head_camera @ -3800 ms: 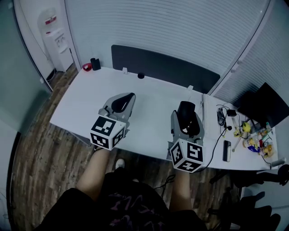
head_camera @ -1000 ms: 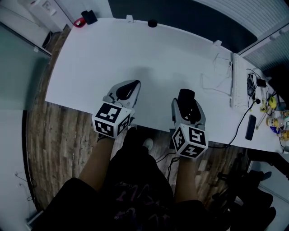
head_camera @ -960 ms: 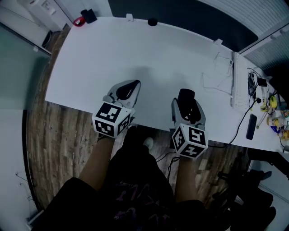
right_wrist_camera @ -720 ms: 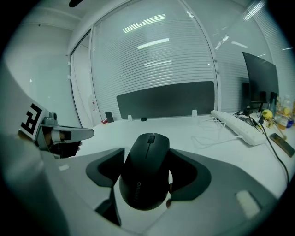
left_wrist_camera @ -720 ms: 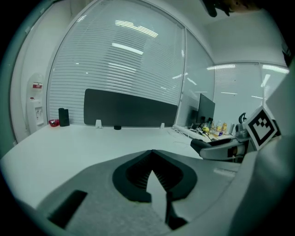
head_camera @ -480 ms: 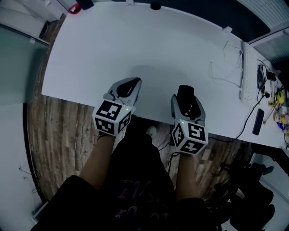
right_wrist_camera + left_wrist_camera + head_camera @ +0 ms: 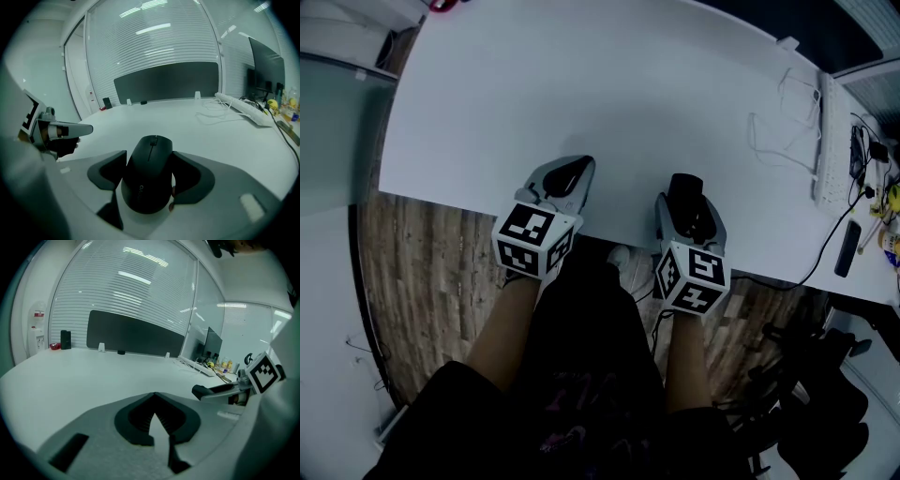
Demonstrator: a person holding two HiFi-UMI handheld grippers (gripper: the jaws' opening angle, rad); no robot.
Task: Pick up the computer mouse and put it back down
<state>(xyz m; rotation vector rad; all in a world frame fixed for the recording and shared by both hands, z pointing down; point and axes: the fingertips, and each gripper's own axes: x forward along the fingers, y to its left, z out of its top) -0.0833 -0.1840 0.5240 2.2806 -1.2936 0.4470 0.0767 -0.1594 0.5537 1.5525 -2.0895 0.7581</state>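
A black computer mouse (image 7: 149, 174) sits between the dark pads of my right gripper (image 7: 150, 157), which is shut on its sides. In the head view the mouse (image 7: 685, 195) and right gripper (image 7: 684, 180) are over the white table (image 7: 581, 84), close to its front edge. I cannot tell whether the mouse touches the tabletop. My left gripper (image 7: 575, 167) is a hand's width to the left, also at the front edge. Its jaws meet at the tip with nothing between them (image 7: 154, 395).
A white keyboard (image 7: 823, 141), a loose white cable (image 7: 783, 131) and a black flat device (image 7: 847, 248) lie at the table's right end. A dark divider panel (image 7: 133, 336) runs along the far edge, with a monitor (image 7: 213, 343) at the right. Below the near edge is wooden floor (image 7: 422, 281).
The head view has tilted down, so the table sits higher in the picture. Both grippers have stayed at the front edge, and the mouse is still in the right one.
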